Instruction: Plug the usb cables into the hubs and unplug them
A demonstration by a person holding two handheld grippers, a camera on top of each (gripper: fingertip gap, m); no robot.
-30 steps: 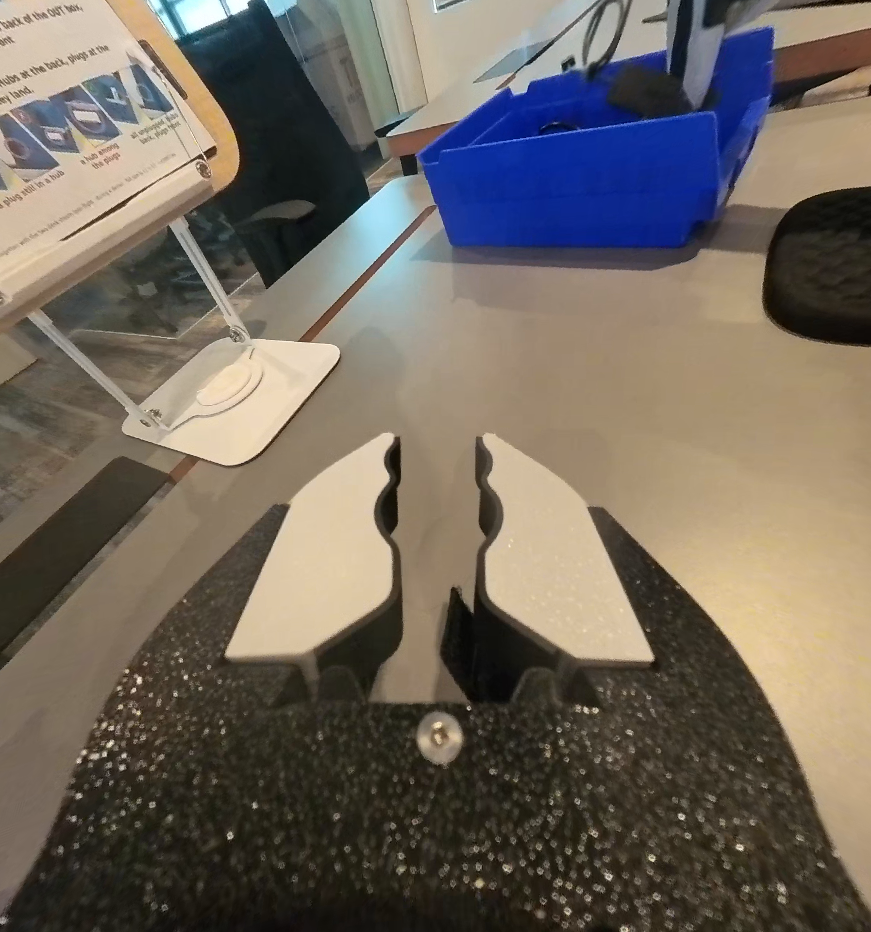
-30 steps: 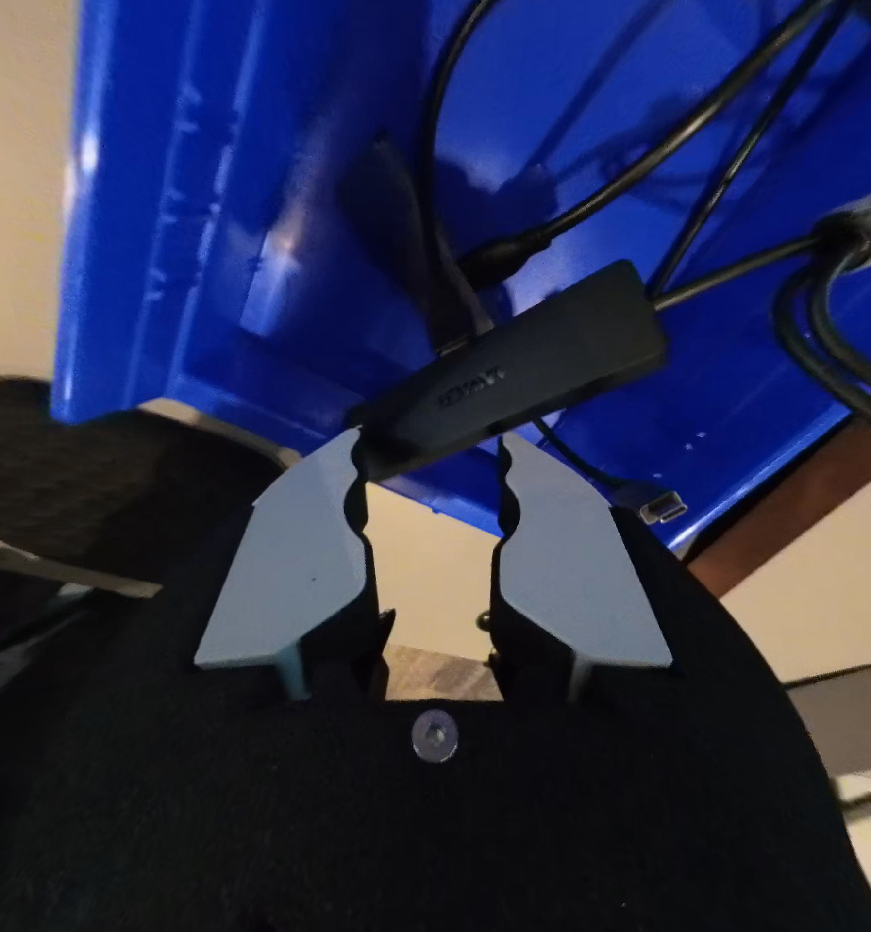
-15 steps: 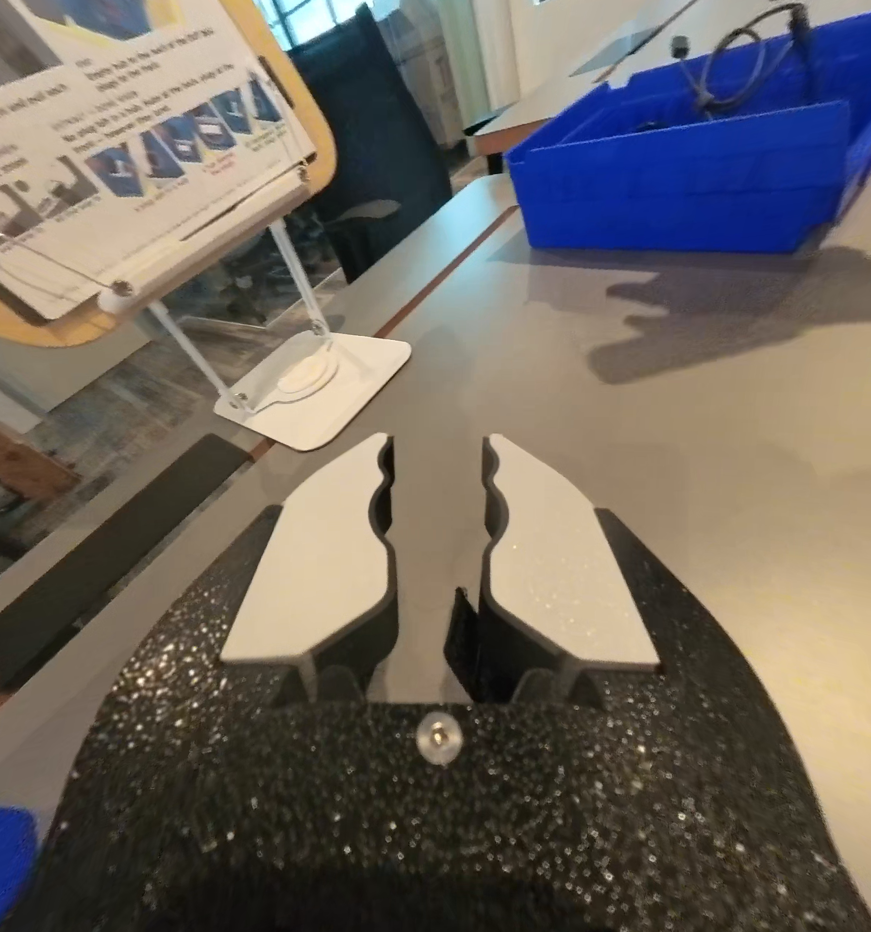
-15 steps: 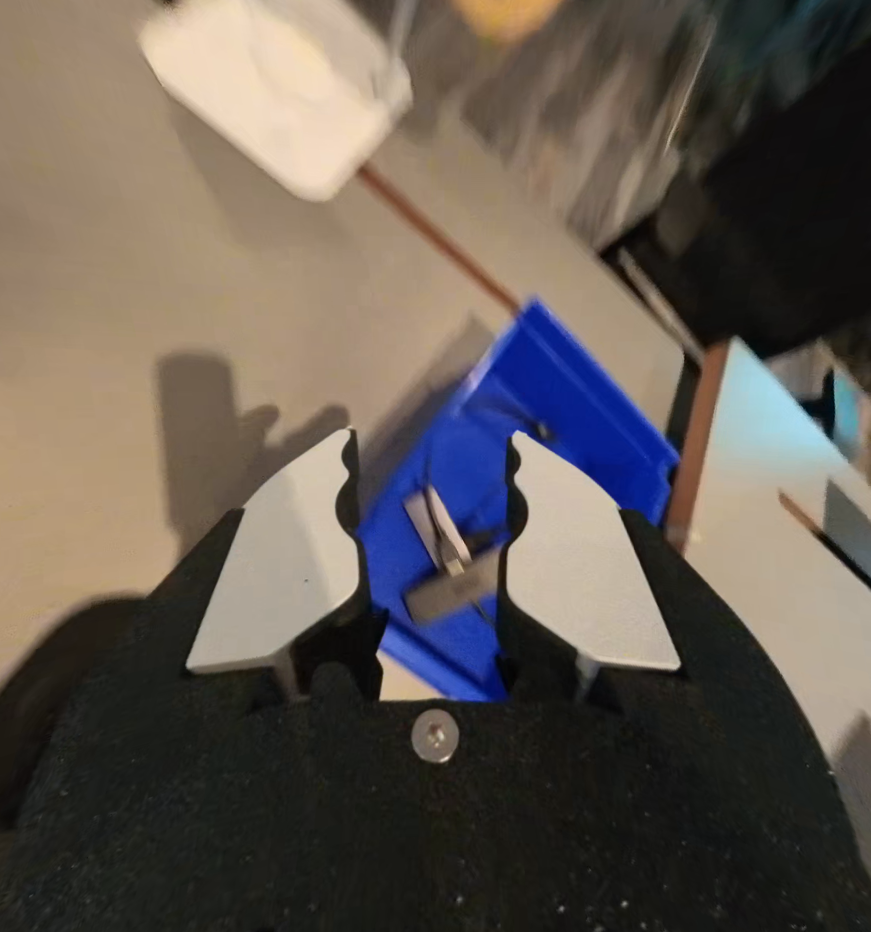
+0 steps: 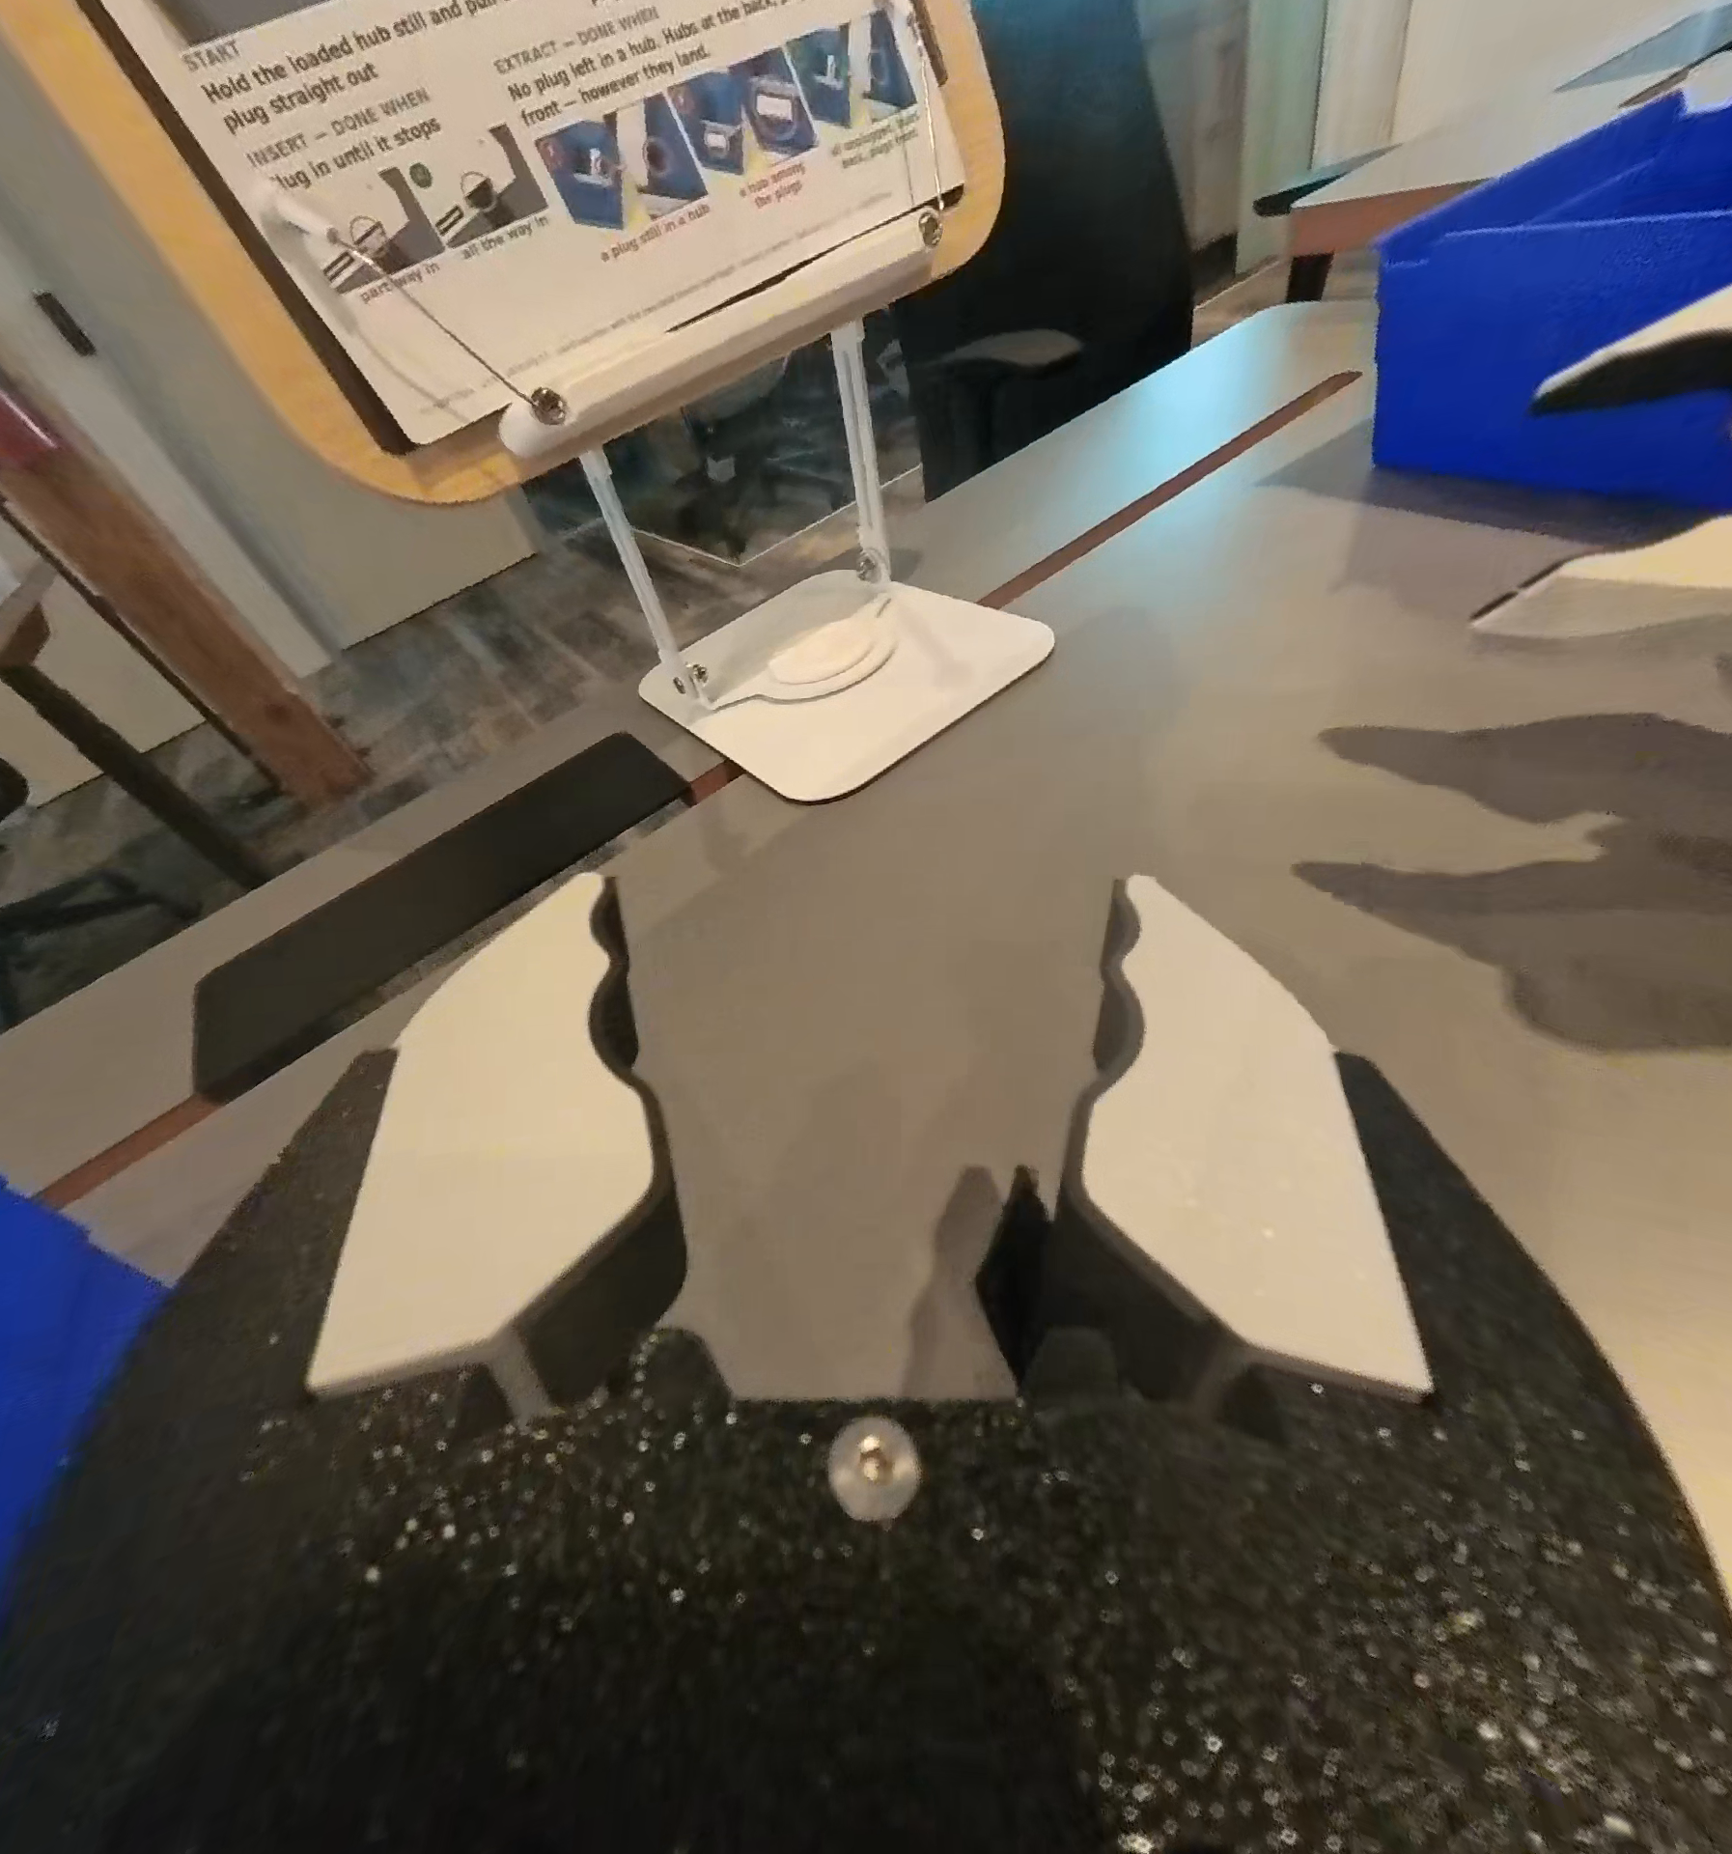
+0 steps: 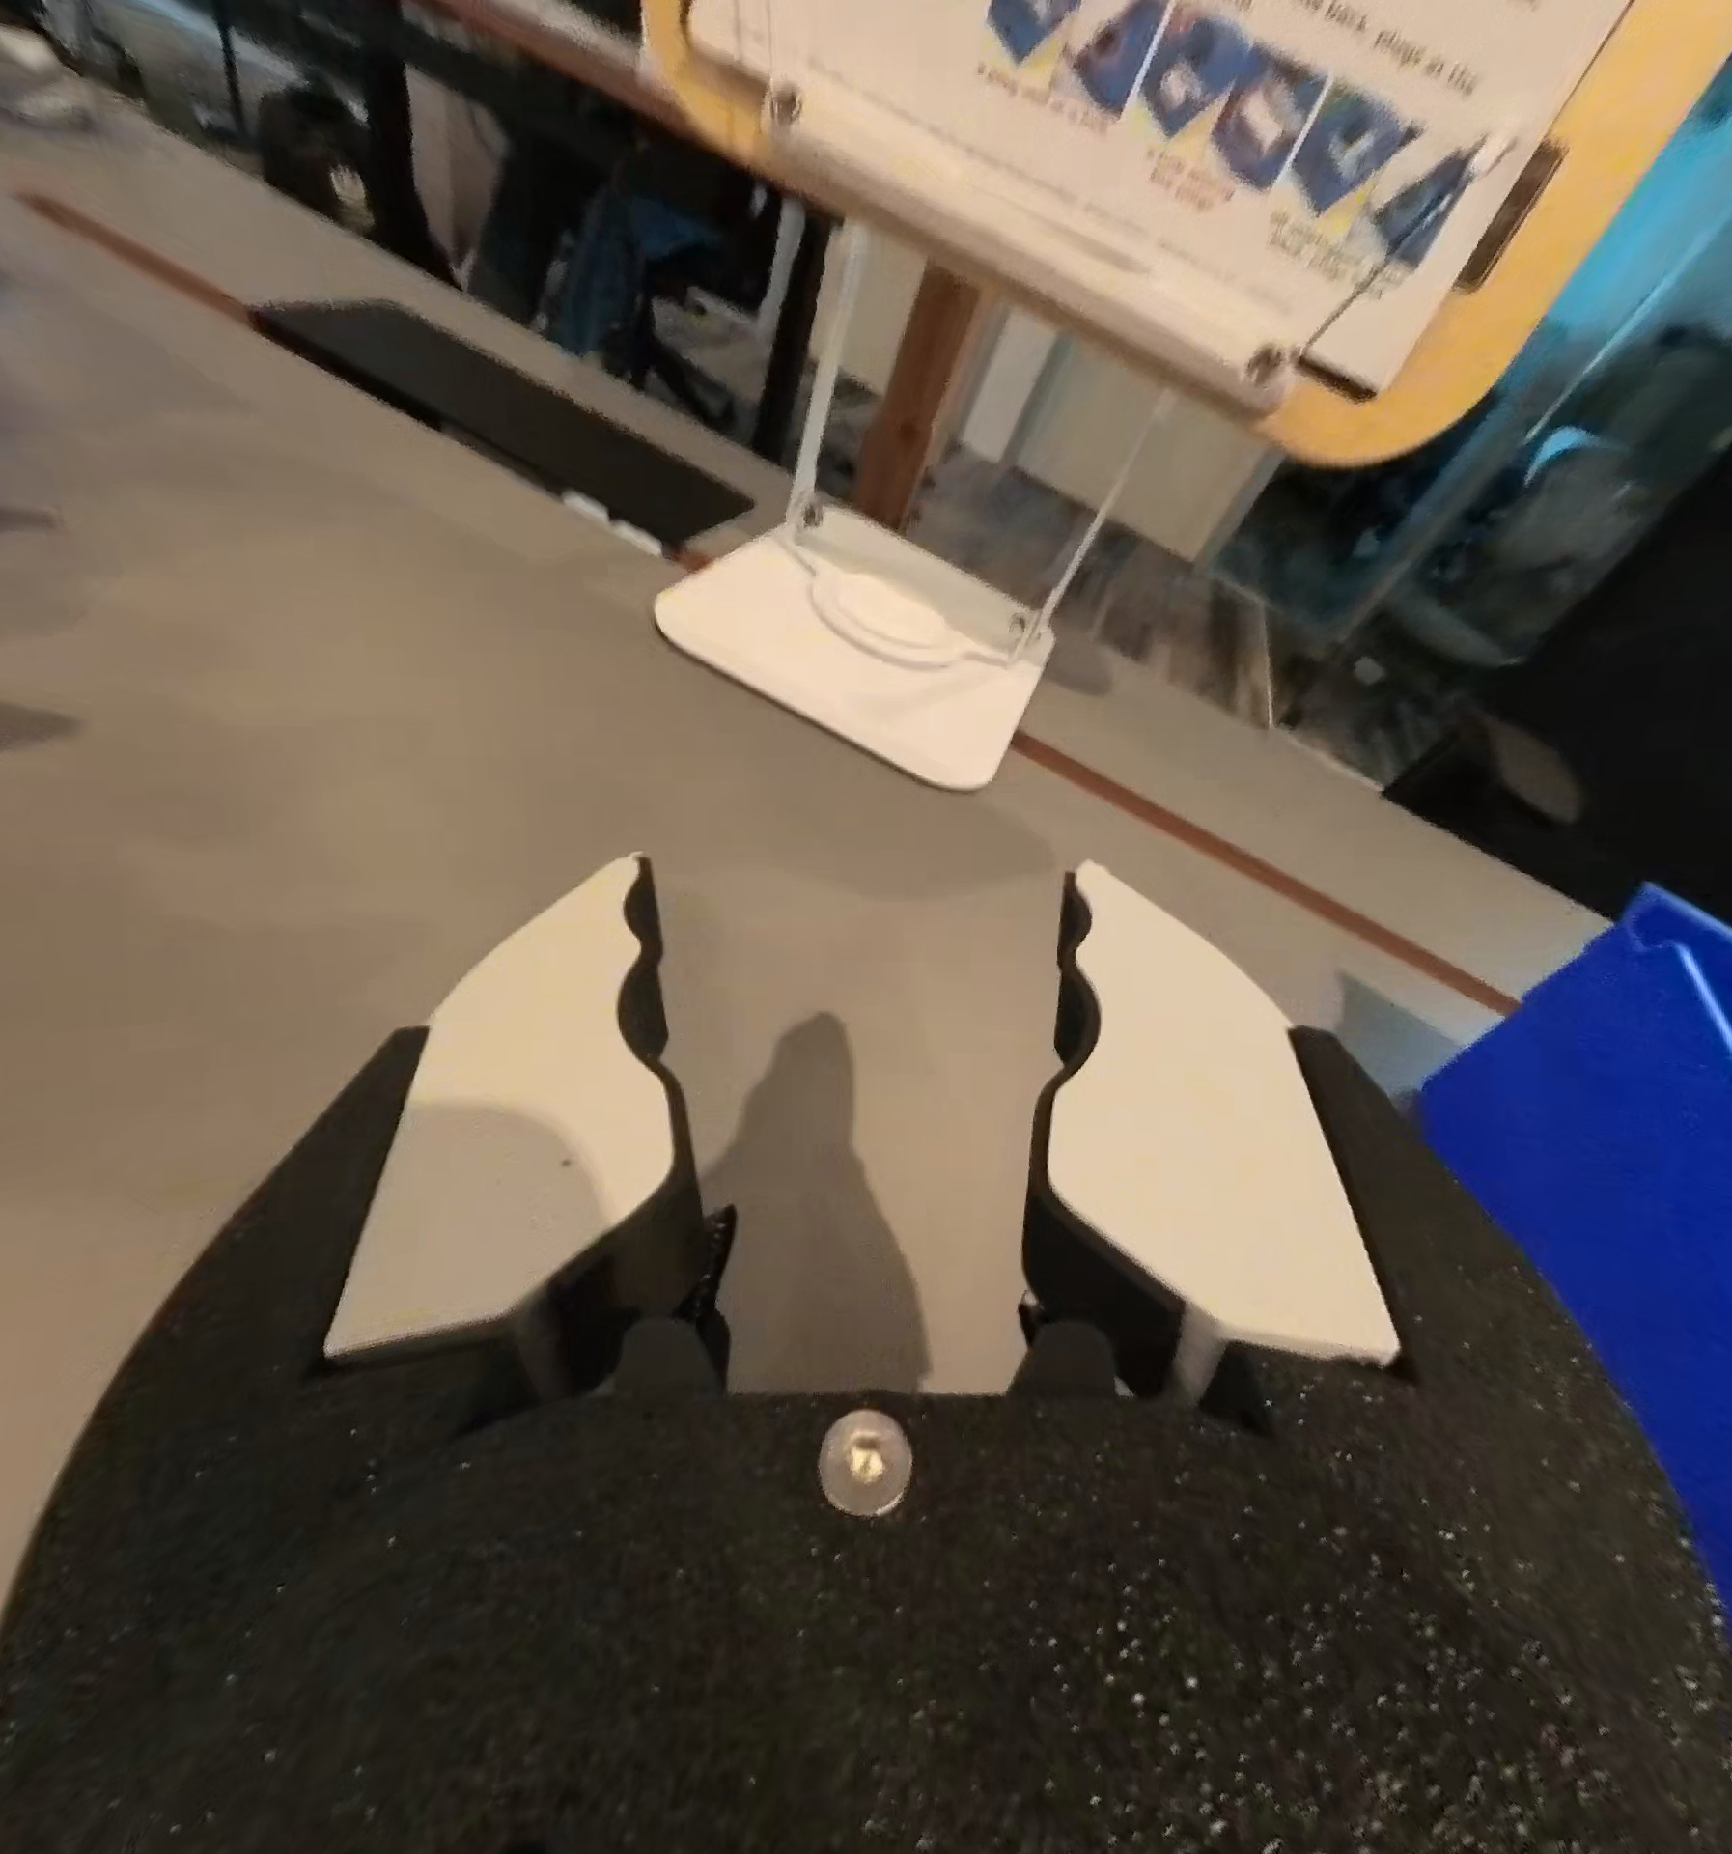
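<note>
Matt grey table (image 5: 1093,803), glossy blue plastic bin (image 6: 1644,1154).

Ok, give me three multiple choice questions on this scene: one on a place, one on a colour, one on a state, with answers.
1. Where does the instruction stand's white base sit?
A. at the table's far edge
B. inside a bin
C. on the floor

2. What colour is the bin at the right tool's side?
A. red
B. blue
C. green

3. How is the left tool?
A. shut on a cable
B. shut, empty
C. open, empty

Answers: 1 A, the base rests on the grey table by its edge strip; 2 B, its wall is blue; 3 C, bare table shows between its fingers.
</note>
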